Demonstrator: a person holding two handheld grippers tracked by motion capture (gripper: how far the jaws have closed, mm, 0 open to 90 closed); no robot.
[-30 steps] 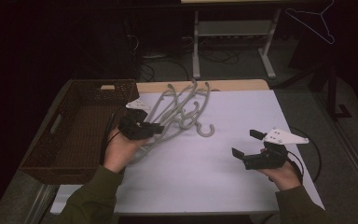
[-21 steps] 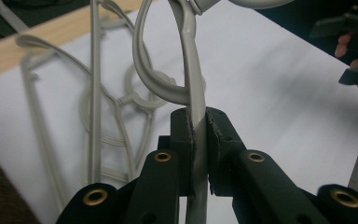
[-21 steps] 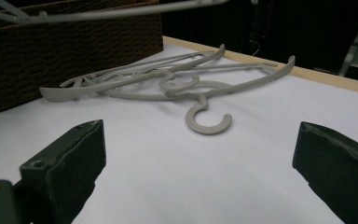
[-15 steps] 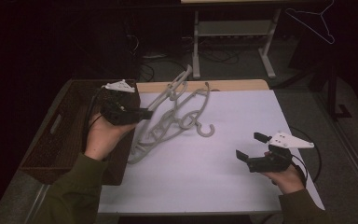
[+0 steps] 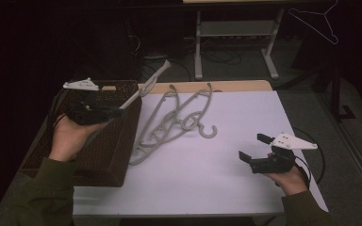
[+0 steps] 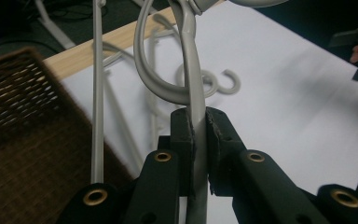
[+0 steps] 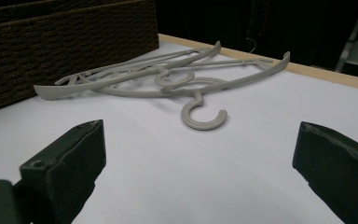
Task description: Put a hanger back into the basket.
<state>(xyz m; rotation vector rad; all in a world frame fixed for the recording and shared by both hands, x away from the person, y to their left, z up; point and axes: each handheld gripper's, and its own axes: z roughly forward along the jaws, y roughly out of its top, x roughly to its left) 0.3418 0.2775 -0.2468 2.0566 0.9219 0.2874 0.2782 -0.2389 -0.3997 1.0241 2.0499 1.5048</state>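
My left gripper [image 5: 121, 112] is shut on a grey plastic hanger [image 5: 146, 90] and holds it in the air over the wicker basket [image 5: 101, 162]. In the left gripper view the hanger's shaft [image 6: 193, 84] is pinched between the black jaws of this gripper [image 6: 196, 127], with its hook curling just above them. A pile of several more grey hangers [image 5: 174, 122] lies on the white table, tangled, one hook [image 5: 208, 132] pointing right. My right gripper [image 5: 253, 147] hovers open near the front right of the table. Its view faces the pile [image 7: 168, 79] between wide jaws [image 7: 200, 140].
The white tabletop [image 5: 226, 183] has a wooden back edge [image 5: 235, 85]. The dark wicker basket [image 7: 65, 42] takes up the table's left end. A metal stand [image 5: 235, 33] and cables lie on the floor behind. A thin wire hanger [image 5: 313, 21] hangs at the top right.
My left hand has lifted one hanger off the pile and carried it up and to the left, over the basket. The right hand has stayed in place.
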